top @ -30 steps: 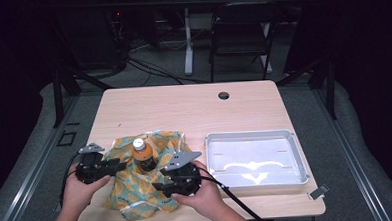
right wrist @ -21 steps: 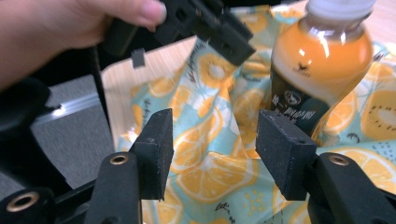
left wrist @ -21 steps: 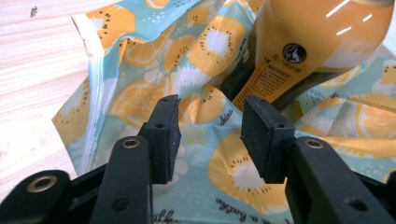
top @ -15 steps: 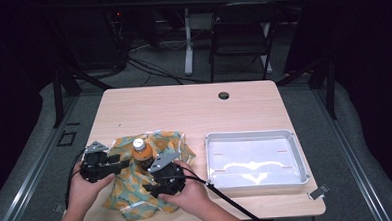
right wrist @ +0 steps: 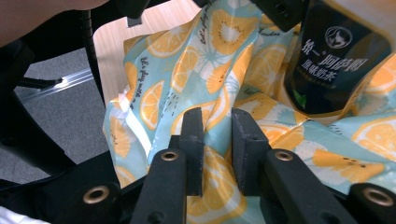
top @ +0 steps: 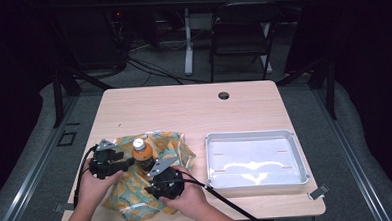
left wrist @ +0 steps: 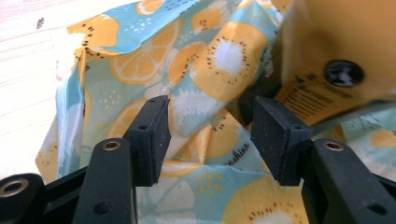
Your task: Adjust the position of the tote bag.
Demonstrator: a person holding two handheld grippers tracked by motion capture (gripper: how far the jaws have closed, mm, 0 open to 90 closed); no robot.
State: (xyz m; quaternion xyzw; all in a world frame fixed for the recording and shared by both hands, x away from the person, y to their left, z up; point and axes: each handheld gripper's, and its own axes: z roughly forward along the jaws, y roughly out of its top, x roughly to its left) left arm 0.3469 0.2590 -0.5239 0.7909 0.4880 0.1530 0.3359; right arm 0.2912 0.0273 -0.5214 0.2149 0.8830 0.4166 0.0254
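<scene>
A cloth [top: 173,144] printed with orange and kiwi slices lies crumpled at the table's front left. An orange bottle [top: 143,153] with a white cap stands upright in it. My left gripper [top: 126,163] is just left of the bottle. Its jaws have just been opening and stand open over the cloth [left wrist: 210,60], with the bottle [left wrist: 336,46] close at the right. My right gripper [top: 151,173] is in front of the bottle. Its jaws [right wrist: 217,149] have just been closing and are a narrow gap apart around a fold of cloth [right wrist: 163,84], below the bottle's dark label [right wrist: 336,60].
A shallow white tray [top: 208,160] sits at the table's front right, with nothing in it. A round cable hole [top: 224,96] marks the far edge of the wooden table [top: 184,111]. A dark chair [top: 243,28] stands beyond. The left gripper [right wrist: 285,11] shows at the top of the right gripper view.
My right gripper has moved left and down onto the cloth in front of the bottle. My left gripper has edged right toward the bottle.
</scene>
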